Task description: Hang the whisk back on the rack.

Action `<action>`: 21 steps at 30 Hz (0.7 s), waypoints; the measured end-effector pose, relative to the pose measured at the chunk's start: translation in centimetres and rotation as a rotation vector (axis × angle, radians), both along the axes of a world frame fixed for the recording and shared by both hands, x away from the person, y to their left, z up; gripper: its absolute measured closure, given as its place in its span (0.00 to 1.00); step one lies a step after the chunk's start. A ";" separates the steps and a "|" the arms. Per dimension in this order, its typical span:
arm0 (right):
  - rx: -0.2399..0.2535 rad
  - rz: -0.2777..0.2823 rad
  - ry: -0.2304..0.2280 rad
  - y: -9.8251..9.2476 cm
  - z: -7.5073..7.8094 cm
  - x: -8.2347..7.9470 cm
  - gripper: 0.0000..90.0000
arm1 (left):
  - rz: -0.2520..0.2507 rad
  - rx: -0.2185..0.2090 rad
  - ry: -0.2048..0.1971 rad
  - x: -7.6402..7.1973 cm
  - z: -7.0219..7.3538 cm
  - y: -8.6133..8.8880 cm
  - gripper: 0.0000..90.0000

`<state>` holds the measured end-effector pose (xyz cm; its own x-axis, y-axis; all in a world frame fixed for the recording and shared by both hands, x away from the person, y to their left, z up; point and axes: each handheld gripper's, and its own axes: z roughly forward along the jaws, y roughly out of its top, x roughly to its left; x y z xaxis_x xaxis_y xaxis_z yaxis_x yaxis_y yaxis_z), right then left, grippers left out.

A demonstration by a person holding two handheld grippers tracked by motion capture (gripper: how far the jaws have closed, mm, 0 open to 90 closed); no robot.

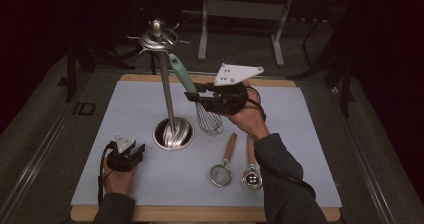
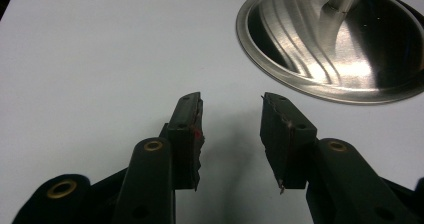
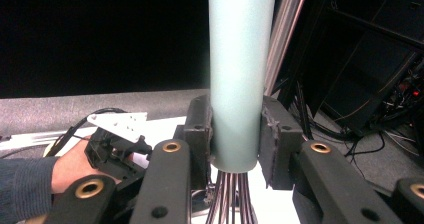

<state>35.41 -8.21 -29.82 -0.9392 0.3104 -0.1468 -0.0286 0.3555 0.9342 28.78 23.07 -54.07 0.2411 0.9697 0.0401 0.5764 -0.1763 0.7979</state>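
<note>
So right now I've got the right gripper point(image 1: 200, 95) clamped on the whisk point(image 1: 197, 96), both pads squeezing the bottom end of its pale green handle point(image 3: 240, 74) right where the wires point(image 3: 231, 196) come out. The whisk is up in the air, tilted, with the handle's top leaning against the pole of the metal rack point(image 1: 165, 79) just under the ring of hooks point(image 1: 157, 38), and the wire end hanging over the white mat point(image 1: 125, 109) just right of the rack's round base point(image 1: 173, 133).

My left gripper point(image 1: 131, 153) is sitting low on the mat at the near left, jaws apart with nothing between them. In the left gripper view the shiny base point(image 2: 332, 44) is just ahead and off to the right, not touching.

Also on the mat, near side and right of the base: a small strainer point(image 1: 221, 171) and a scoop point(image 1: 251, 174), both with wooden handles, lying side by side, apart from everything else.
</note>
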 end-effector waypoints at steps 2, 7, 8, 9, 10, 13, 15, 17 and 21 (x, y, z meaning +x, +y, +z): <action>-0.002 -0.003 0.000 0.3 0.1 0.1 0.77 | -0.001 0.001 0.001 0.0 0.0 0.0 0.68; -0.011 -0.008 -0.003 1.1 0.5 0.5 0.77 | 0.000 0.000 0.000 0.0 0.0 0.0 0.68; -0.009 -0.013 0.006 1.3 0.5 0.6 0.77 | 0.000 -0.001 0.000 0.0 0.0 0.0 0.68; -0.010 -0.013 0.007 1.4 0.4 0.7 0.77 | 0.000 -0.001 0.000 0.0 0.0 0.0 0.68; -0.010 -0.016 0.007 1.5 0.4 0.8 0.77 | 0.000 0.000 0.000 0.0 0.0 0.0 0.68; -0.022 -0.021 0.008 2.1 0.1 0.8 0.77 | 0.000 -0.001 0.000 0.0 0.0 0.0 0.68; -0.031 -0.034 0.007 2.4 0.0 0.9 0.77 | 0.000 -0.001 0.000 0.0 0.0 0.0 0.68; -0.037 -0.052 0.001 2.7 -0.2 0.9 0.77 | 0.000 -0.001 0.000 0.0 0.0 0.0 0.68; -0.047 -0.087 -0.016 3.3 -0.3 0.9 0.77 | -0.001 0.002 0.000 0.0 0.0 0.0 0.68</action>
<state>36.27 -4.96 -30.14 -0.9064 0.3834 -0.1775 -0.0099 0.4008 0.9161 28.77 23.08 -54.06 0.2419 0.9694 0.0416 0.5762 -0.1780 0.7977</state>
